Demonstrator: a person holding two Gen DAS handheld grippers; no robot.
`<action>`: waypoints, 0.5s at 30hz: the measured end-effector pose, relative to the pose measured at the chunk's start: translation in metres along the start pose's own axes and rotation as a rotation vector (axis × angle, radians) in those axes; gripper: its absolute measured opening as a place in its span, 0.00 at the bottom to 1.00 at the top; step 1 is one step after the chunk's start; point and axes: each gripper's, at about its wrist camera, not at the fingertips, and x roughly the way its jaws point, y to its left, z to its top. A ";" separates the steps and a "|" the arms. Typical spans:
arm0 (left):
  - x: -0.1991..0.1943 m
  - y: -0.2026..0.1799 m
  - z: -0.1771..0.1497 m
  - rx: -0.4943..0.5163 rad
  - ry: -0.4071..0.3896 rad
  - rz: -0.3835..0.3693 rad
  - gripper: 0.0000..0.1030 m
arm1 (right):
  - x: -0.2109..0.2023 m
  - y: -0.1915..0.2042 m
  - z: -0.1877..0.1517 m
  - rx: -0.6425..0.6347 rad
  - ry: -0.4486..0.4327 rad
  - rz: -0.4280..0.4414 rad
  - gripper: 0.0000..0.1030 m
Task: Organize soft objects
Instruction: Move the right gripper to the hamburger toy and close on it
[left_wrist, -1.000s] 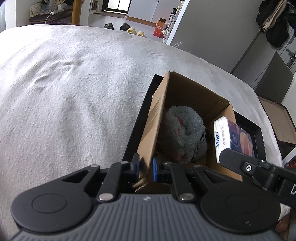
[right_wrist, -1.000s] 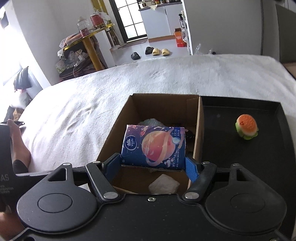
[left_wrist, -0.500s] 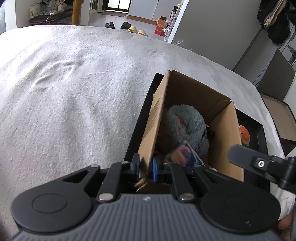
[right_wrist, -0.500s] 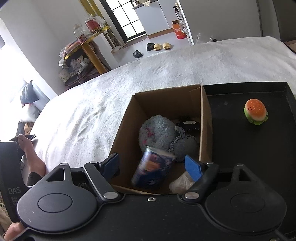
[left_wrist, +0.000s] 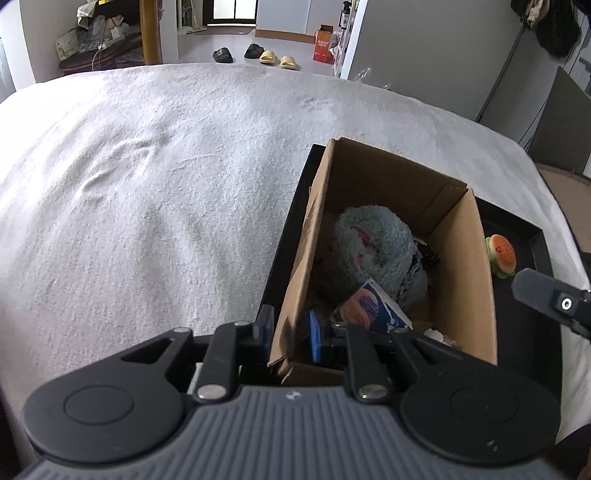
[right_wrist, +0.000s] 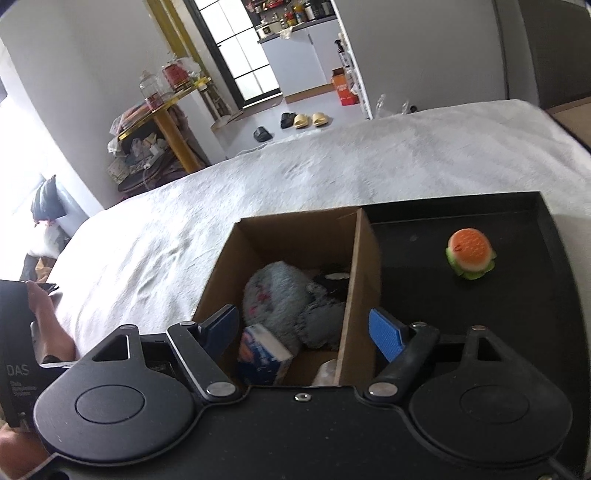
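Observation:
A cardboard box (left_wrist: 476, 295) (right_wrist: 364, 280) stands in a black tray (right_wrist: 517, 325) on the bed. Inside lie a grey plush toy (left_wrist: 373, 251) (right_wrist: 277, 295) and a blue tissue pack (left_wrist: 373, 306) (right_wrist: 262, 352). My left gripper (left_wrist: 290, 334) is shut on the box's left wall at its near corner. My right gripper (right_wrist: 304, 330) is open and empty above the box's near right side; one of its fingers shows in the left wrist view (left_wrist: 546, 297). A burger toy (right_wrist: 470, 254) (left_wrist: 501, 254) sits on the tray to the right of the box.
The white bedspread (left_wrist: 147, 184) stretches left and beyond the tray. A crumpled white item (right_wrist: 327, 371) lies in the box's near corner. A shelf, slippers (right_wrist: 306, 120) and an orange carton stand on the floor beyond the bed.
My right gripper opened and let the tissue pack go; it dropped into the box. The right gripper then rose and drew back to the right. The left gripper kept its hold.

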 end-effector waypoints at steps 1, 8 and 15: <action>0.000 -0.001 0.001 0.004 0.002 0.008 0.27 | 0.000 -0.003 0.000 0.001 -0.004 -0.009 0.75; 0.002 -0.009 0.004 0.020 0.006 0.035 0.47 | -0.001 -0.023 0.001 0.021 -0.027 -0.049 0.76; 0.006 -0.024 0.009 0.059 0.011 0.062 0.55 | 0.000 -0.045 0.004 0.050 -0.046 -0.075 0.79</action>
